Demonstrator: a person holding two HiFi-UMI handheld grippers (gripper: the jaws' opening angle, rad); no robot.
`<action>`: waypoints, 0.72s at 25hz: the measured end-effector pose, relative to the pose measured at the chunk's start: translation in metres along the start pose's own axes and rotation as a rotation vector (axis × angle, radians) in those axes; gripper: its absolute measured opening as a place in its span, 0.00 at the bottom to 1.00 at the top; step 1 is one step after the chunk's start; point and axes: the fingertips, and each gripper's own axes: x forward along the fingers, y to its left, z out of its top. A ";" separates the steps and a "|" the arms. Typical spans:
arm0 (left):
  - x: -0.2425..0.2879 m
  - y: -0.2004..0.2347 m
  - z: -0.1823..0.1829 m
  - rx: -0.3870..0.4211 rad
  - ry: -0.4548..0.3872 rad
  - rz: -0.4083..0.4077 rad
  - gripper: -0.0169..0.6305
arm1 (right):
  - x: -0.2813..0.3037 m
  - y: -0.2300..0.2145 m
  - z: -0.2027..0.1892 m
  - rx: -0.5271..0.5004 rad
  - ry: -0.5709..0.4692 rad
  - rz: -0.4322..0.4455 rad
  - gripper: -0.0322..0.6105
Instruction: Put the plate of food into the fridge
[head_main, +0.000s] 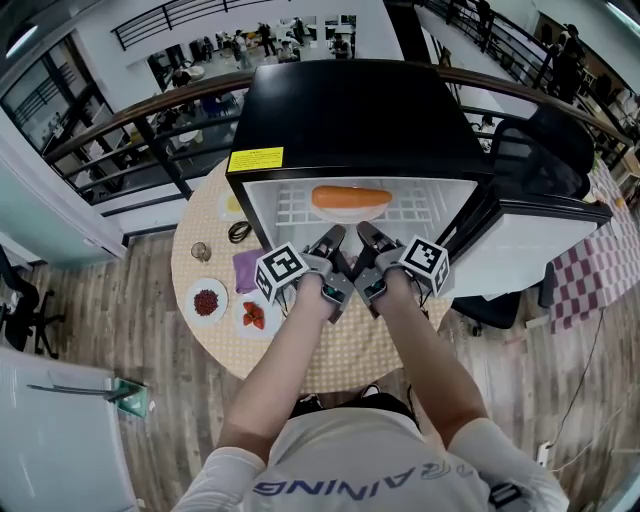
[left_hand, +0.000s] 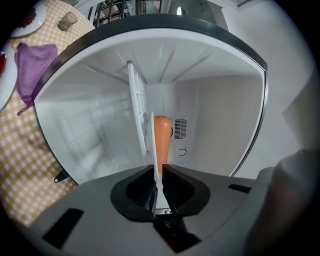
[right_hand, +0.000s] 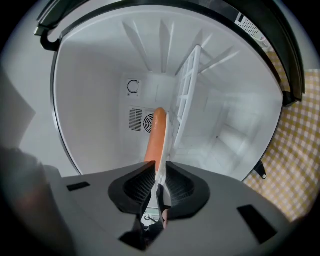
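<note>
A white plate (head_main: 352, 206) carrying a long orange food (head_main: 351, 197) is held level at the open fridge (head_main: 355, 120), over its white wire shelf (head_main: 290, 212). My left gripper (head_main: 331, 246) and right gripper (head_main: 367, 243) sit side by side at the plate's near rim. In the left gripper view the left gripper (left_hand: 156, 172) is shut on the thin plate rim (left_hand: 155, 150), with the orange food (left_hand: 161, 140) beyond. In the right gripper view the right gripper (right_hand: 159, 172) is likewise shut on the plate rim (right_hand: 163, 150), beside the food (right_hand: 155, 137).
The fridge stands on a round table with a checked cloth (head_main: 340, 350); its door (head_main: 520, 240) hangs open to the right. Left of the fridge lie a purple cloth (head_main: 247, 268), two small plates of red food (head_main: 207, 301) (head_main: 254, 315) and a glass (head_main: 201, 251). A black chair (head_main: 545, 140) stands right.
</note>
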 end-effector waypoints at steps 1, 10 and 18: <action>-0.003 0.000 -0.001 -0.007 -0.002 0.000 0.11 | -0.002 0.001 -0.001 -0.017 0.004 -0.002 0.15; -0.034 -0.016 -0.006 0.233 0.009 0.009 0.04 | -0.026 0.017 -0.012 -0.209 0.027 0.010 0.10; -0.080 -0.017 -0.020 0.429 0.048 0.042 0.04 | -0.068 0.020 -0.037 -0.398 0.115 0.002 0.08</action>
